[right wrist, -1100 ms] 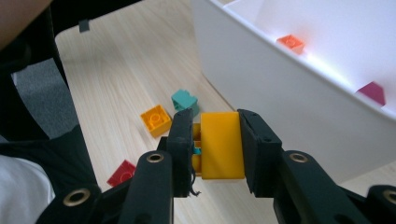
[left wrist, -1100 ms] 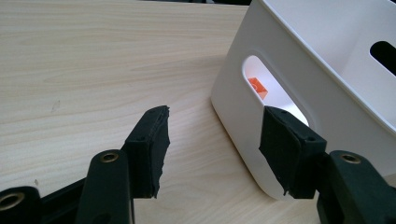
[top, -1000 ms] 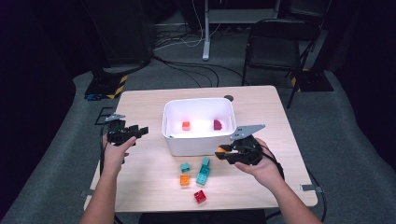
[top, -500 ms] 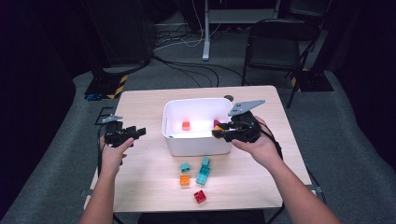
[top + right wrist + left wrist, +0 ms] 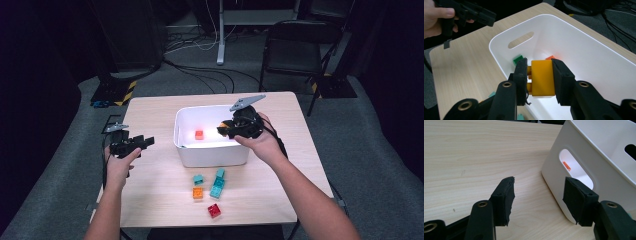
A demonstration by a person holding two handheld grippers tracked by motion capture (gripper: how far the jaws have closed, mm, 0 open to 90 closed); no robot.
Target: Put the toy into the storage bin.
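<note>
Dark room, cables + a chair behind, light wood worktop [image 5: 150, 200] w/ white bin [image 5: 210, 155] near the middle.

Right hand-held gripper [image 5: 539, 75] is pinching a yellow block [image 5: 543, 78] between its pads, jaws pressed onto both side faces, studs facing the left-side pad. In the high view the same gripper [image 5: 226, 130] sits over the bin's right part, inside the rim line, block above the bin floor and not touching it. Bin interior lies straight below/ahead of the jaws, so the drop looks like a simple release w/ no more travel needed; judgement only.

Already in the bin: orange block [image 5: 199, 134] and, per the right gripper view, a green block [image 5: 518, 59] by the wall w/ the handle slot.

Left hand-held gripper [image 5: 142, 142] is spread, nothing between the jaws, hovering over the worktop just left of the bin. Left gripper view puts the bin's side wall + handle cutout [image 5: 576, 170] close by its right-side pad, apart, not touching.

Loose blocks on the worktop in front of the bin: 2 teal [image 5: 217, 184], 1 orange [image 5: 198, 192], 1 red [image 5: 214, 210]. Right hand is nearer the bin interior; the loose group sits about midway between both hands, slightly nearer the right.
</note>
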